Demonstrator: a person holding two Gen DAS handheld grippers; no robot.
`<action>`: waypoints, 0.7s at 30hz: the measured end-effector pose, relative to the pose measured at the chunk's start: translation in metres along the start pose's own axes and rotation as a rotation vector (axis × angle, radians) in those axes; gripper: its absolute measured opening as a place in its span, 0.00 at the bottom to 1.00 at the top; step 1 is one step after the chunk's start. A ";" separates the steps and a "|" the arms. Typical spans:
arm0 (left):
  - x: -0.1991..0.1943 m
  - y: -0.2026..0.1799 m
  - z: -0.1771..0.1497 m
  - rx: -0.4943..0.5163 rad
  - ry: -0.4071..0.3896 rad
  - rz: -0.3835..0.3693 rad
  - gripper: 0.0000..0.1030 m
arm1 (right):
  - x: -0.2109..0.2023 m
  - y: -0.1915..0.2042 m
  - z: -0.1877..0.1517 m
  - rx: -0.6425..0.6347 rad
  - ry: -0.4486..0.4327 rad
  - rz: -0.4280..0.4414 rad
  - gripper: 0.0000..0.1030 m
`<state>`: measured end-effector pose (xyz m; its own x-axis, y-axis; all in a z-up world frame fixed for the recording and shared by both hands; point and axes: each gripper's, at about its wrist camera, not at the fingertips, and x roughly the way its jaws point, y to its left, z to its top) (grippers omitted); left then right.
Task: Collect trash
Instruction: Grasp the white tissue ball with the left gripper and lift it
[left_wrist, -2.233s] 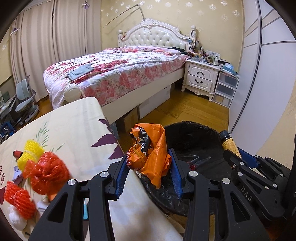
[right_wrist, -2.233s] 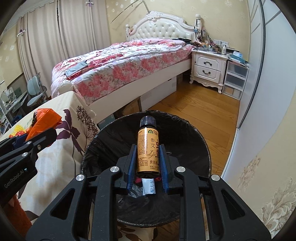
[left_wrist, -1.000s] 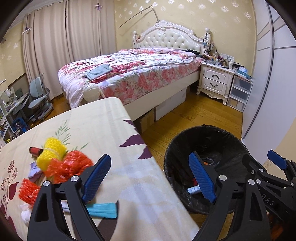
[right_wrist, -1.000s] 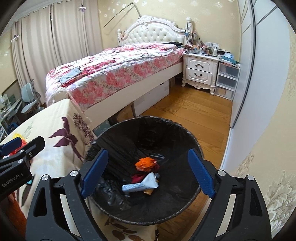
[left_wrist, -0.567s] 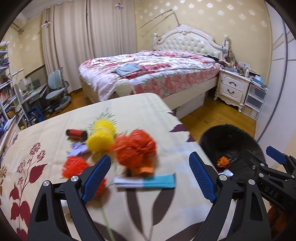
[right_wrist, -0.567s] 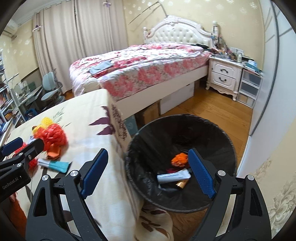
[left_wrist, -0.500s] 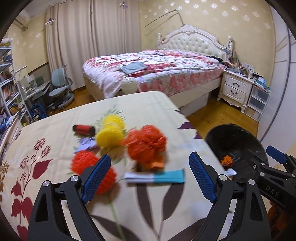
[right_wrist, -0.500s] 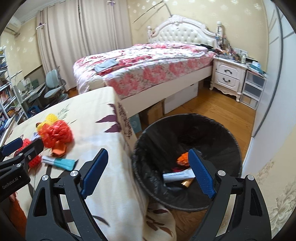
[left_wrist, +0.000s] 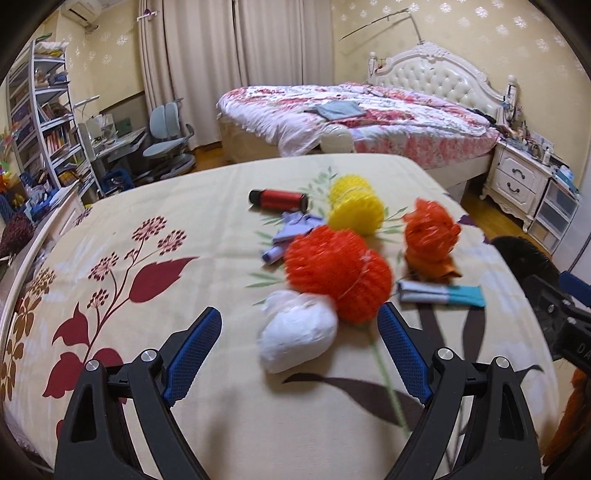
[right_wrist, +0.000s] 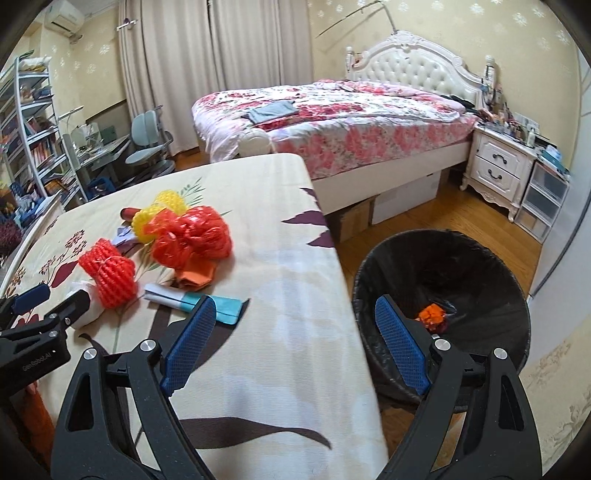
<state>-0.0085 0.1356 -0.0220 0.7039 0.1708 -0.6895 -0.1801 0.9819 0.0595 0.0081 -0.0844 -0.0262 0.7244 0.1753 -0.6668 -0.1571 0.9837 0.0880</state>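
Note:
Trash lies on the floral tablecloth (left_wrist: 147, 229): a white crumpled wad (left_wrist: 297, 341), an orange foam net (left_wrist: 338, 273), a yellow foam net (left_wrist: 354, 210), a red-orange plastic bag (left_wrist: 430, 230), a blue-and-white tube (left_wrist: 441, 295), a red bottle (left_wrist: 279, 199) and a purple scrap (left_wrist: 291, 230). My left gripper (left_wrist: 299, 349) is open, its jaws either side of the white wad. My right gripper (right_wrist: 291, 338) is open and empty over the table edge, beside the black-lined bin (right_wrist: 439, 314), which holds an orange wrapper (right_wrist: 430, 315).
A bed (left_wrist: 369, 114) with a floral quilt stands behind the table. A white nightstand (right_wrist: 498, 170) and plastic drawers (right_wrist: 543, 206) stand at the right. Desk chair (left_wrist: 166, 144) and bookshelf (left_wrist: 48, 122) are at the left. Wooden floor (right_wrist: 424, 214) lies between bed and bin.
Both grippers dropped their loads, the orange wrapper and the bottle, into the bin and opened. Both then swung left from the bin toward the table; the left now frames the white wad.

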 end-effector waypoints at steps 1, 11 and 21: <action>0.002 0.002 -0.001 -0.002 0.006 0.001 0.83 | 0.001 0.003 0.000 -0.006 0.003 0.004 0.83; 0.020 0.007 -0.005 0.019 0.073 -0.067 0.49 | 0.004 0.032 -0.004 -0.052 0.021 0.037 0.83; 0.003 0.019 -0.007 0.006 0.033 -0.073 0.42 | 0.005 0.057 -0.001 -0.094 0.027 0.077 0.83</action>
<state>-0.0142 0.1541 -0.0281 0.6916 0.0964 -0.7158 -0.1252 0.9920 0.0126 0.0023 -0.0280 -0.0251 0.6897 0.2480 -0.6804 -0.2752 0.9588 0.0705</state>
